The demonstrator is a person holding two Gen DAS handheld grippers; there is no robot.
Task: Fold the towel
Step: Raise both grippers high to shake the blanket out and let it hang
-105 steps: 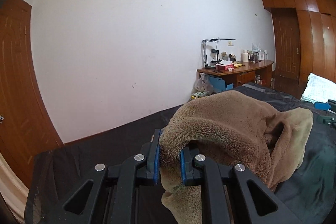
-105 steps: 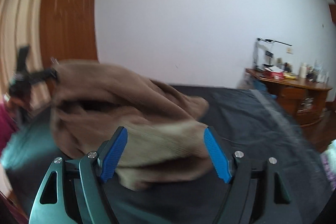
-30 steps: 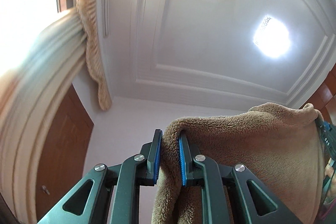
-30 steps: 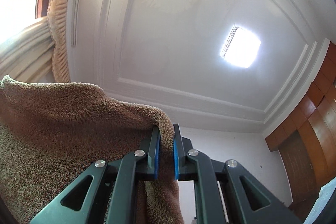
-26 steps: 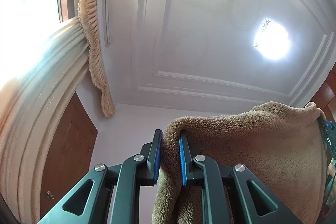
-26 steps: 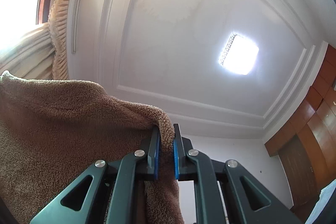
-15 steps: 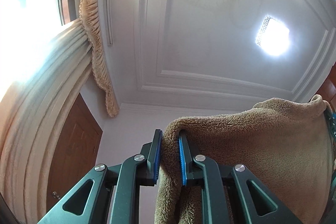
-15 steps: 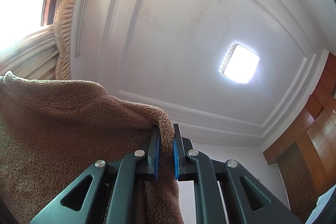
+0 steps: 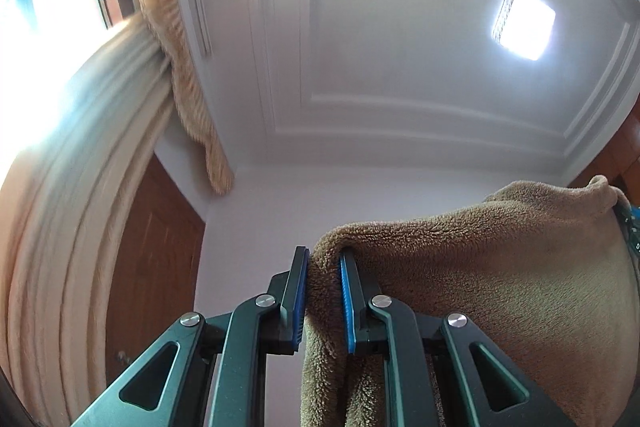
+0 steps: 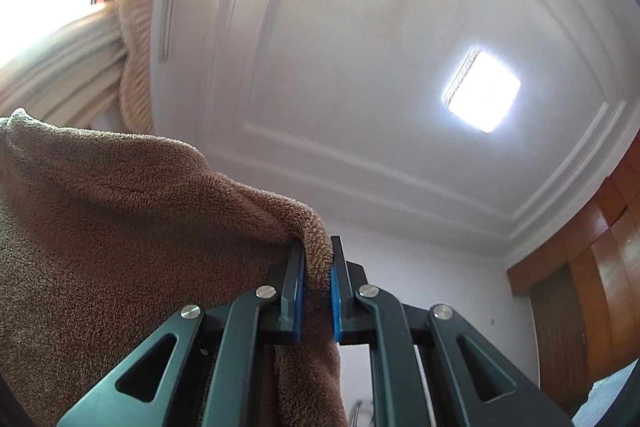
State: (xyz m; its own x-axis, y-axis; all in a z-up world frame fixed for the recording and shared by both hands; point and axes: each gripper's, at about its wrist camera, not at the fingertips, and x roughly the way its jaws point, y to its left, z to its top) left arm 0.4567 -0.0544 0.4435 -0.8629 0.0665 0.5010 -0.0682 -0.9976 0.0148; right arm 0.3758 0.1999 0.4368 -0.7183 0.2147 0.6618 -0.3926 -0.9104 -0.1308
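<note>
1. Two grippers point up at the white ceiling, each pinching one top corner of the brown towel (image 9: 500,267)
2. Left gripper (image 9: 323,301): its blue-padded fingers (image 9: 346,303) are clamped on a thick fold of towel, which spreads away to the right and hangs below
3. Right gripper (image 10: 316,293): its fingers (image 10: 297,295) are pressed together on the other corner, the cloth spreading left and draping down between them
4. A square ceiling light (image 10: 482,91) glows overhead; beige curtains (image 9: 80,187) and a bright window (image 9: 48,7) sit at left, wooden panels (image 10: 592,291) at right
</note>
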